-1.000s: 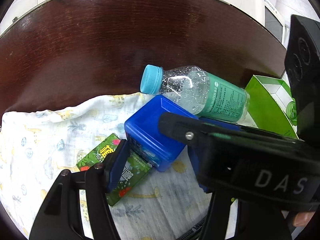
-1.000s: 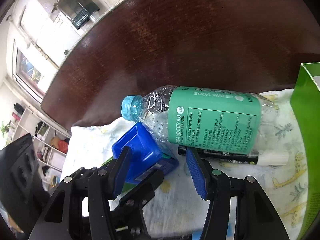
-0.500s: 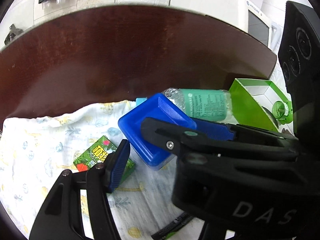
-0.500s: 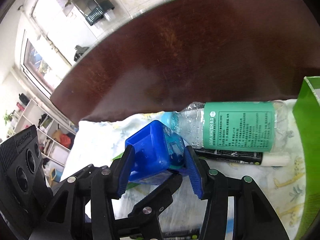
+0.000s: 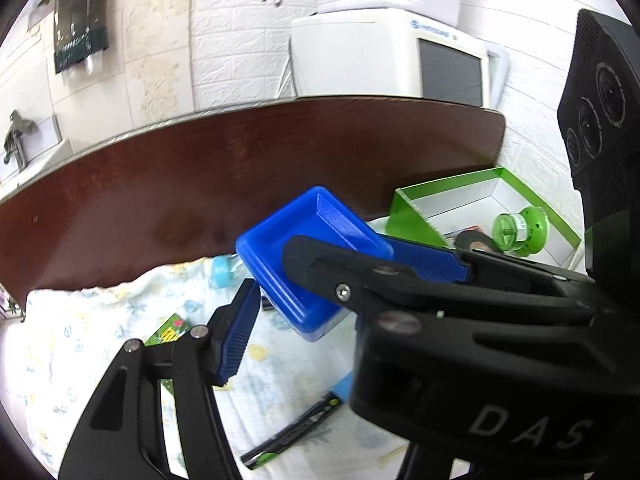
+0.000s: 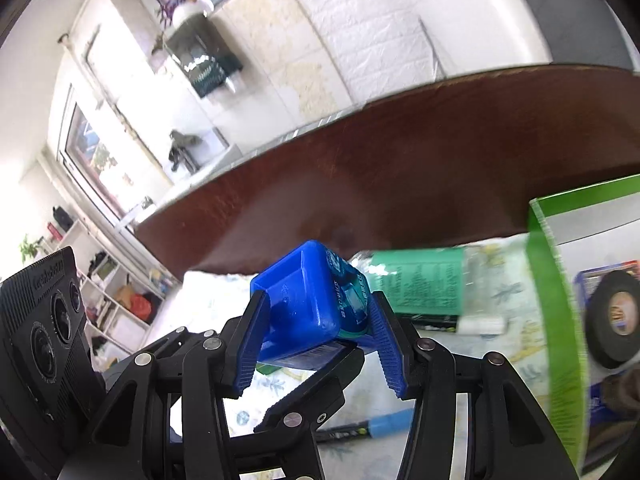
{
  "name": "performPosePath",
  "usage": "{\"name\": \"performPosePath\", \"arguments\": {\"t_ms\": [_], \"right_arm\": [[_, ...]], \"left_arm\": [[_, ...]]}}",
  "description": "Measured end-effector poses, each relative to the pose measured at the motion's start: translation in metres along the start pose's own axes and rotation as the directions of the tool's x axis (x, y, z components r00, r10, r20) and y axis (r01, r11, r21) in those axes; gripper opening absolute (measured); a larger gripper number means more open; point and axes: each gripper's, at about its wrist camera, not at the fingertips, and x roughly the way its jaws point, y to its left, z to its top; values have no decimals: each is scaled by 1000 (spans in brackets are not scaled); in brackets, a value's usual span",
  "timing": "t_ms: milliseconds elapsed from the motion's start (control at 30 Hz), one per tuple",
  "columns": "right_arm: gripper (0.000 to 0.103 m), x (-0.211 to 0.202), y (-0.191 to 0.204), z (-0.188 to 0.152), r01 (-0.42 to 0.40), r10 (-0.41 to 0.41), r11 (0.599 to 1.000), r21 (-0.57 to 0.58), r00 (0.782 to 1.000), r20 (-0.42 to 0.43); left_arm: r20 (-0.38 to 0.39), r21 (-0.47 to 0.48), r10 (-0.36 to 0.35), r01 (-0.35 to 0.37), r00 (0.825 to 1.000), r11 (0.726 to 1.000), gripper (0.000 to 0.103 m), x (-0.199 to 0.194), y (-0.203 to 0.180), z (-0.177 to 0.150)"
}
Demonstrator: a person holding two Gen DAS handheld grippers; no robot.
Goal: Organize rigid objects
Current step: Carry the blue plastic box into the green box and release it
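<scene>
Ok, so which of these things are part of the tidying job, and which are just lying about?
Part of the job: blue box, soda bottle, black marker, green packet, tape roll, green carton.
Just lying about: patterned cloth, brown table, white appliance behind it.

Black gripper (image 6: 320, 344) frames with silver screws; ribbed blue fingers (image 6: 248, 344); white "DAS" lettering.

Home room: brick-pattern wallpaper (image 5: 240, 40), cluttered shelves (image 6: 112, 280), window (image 6: 92, 160).
</scene>
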Motion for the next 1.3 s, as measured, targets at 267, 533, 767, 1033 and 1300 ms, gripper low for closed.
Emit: {"name": "performPosePath", "arguments": {"t_ms": [267, 533, 767, 1033, 1300], "right_arm": [[54, -57, -31, 7, 30, -35, 998, 51, 995, 92], [54, -95, -77, 8, 63, -82, 990, 130, 986, 147], [54, -121, -119, 3, 86, -120, 976, 198, 978, 171], [54, -133, -156, -2, 92, -141, 961, 262, 974, 176], [54, -141, -184, -8, 99, -161, 946, 308, 970, 182]], "left_arm": [[25, 85, -42, 40, 999, 996, 59, -10, -56, 20], [5, 150, -97, 96, 995, 984, 59, 4, -110, 31], [-30, 192, -132, 136, 991, 972, 59, 31, -159, 36], [-75, 220, -154, 167, 985, 961, 59, 49, -187, 37], [-112, 259, -151, 176, 982, 950, 58, 68, -213, 36]]}}
